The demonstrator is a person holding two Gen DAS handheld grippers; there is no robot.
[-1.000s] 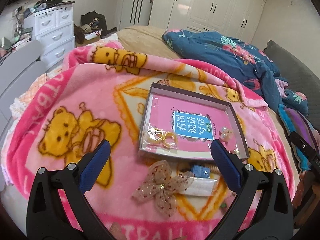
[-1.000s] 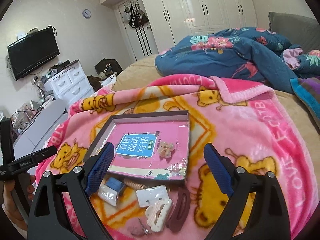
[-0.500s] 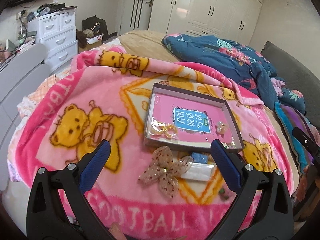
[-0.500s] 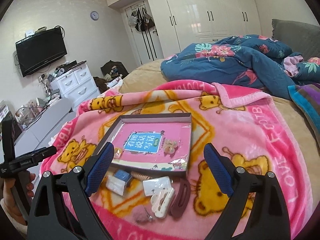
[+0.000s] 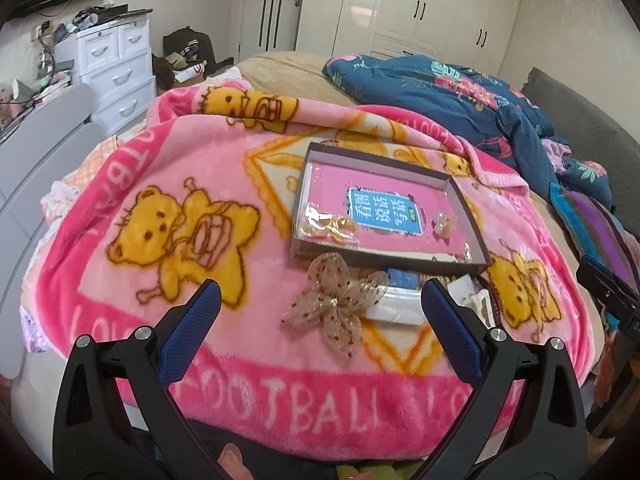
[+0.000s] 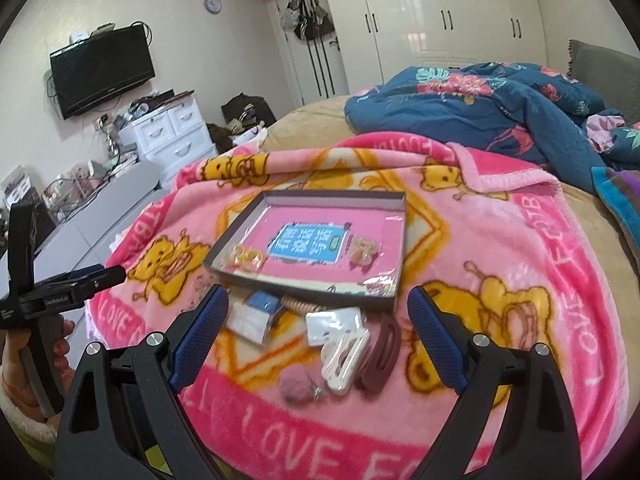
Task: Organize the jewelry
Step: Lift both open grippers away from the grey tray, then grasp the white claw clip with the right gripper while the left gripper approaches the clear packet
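Holding both tongs spread and empty, I'd lower the right gripper [image 6: 316, 320] squarely over the white clip [image 6: 345, 354] at lower centre, left gripper [image 5: 320, 312] clear

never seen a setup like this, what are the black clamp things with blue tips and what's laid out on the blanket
Those are hand-held tools, not a robot: a person holds one two-finger gripper in each hand, and a fisheye camera on each looks forward along its fingers. One picture is from the left gripper, the other from the right gripper. Both stand open and hold nothing. On the pink blanket lies a shallow box with a few small pieces already inside. In front of it sit loose items: a beige bow, a white hair clip, a maroon hair clip and some small packets. At the right view's left edge, a hand grips the other tool.
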